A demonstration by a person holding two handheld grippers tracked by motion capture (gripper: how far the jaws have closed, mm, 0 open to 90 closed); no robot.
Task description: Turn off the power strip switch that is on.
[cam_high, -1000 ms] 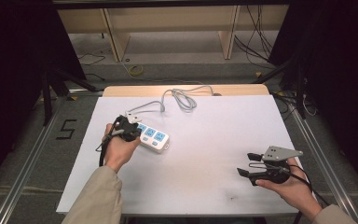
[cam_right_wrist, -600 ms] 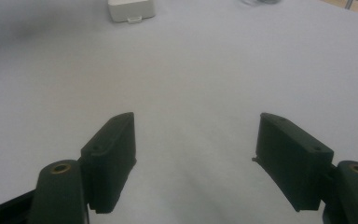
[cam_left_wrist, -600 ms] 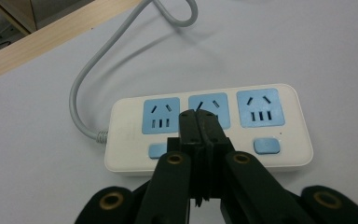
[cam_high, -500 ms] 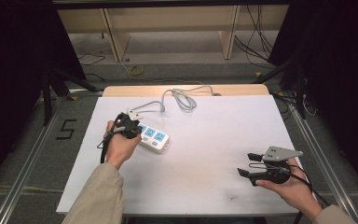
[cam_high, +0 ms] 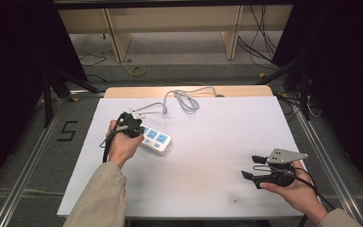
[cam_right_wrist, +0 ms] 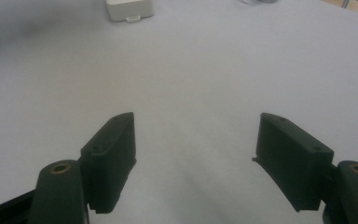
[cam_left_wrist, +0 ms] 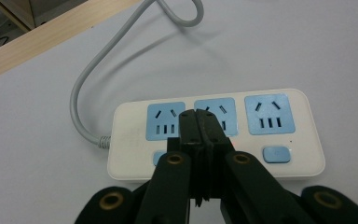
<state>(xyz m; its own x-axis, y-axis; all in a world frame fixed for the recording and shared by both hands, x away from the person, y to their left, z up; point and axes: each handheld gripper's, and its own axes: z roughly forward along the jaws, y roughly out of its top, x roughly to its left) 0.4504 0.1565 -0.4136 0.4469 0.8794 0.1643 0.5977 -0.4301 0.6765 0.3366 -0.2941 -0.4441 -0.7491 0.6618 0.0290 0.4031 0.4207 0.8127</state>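
While the left gripper (cam_left_wrist: 199,114), jaws pressed together on nothing, hovered over the white plastic power strip with blue sockets (cam_high: 156,140) at nine o'clock on the white table (cam_high: 217,142), its grey cord (cam_high: 184,99) coiled toward twelve; the right gripper (cam_high: 251,166) gaped wide at four o'clock.

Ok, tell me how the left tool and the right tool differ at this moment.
The left tool has its jaws shut together, tips over the power strip near the middle socket; the right tool has its jaws wide apart with nothing between them. The left tool sits at the strip, while the right tool is off by the table's near right corner, far from it. Both are black, two-jawed and hand-held.
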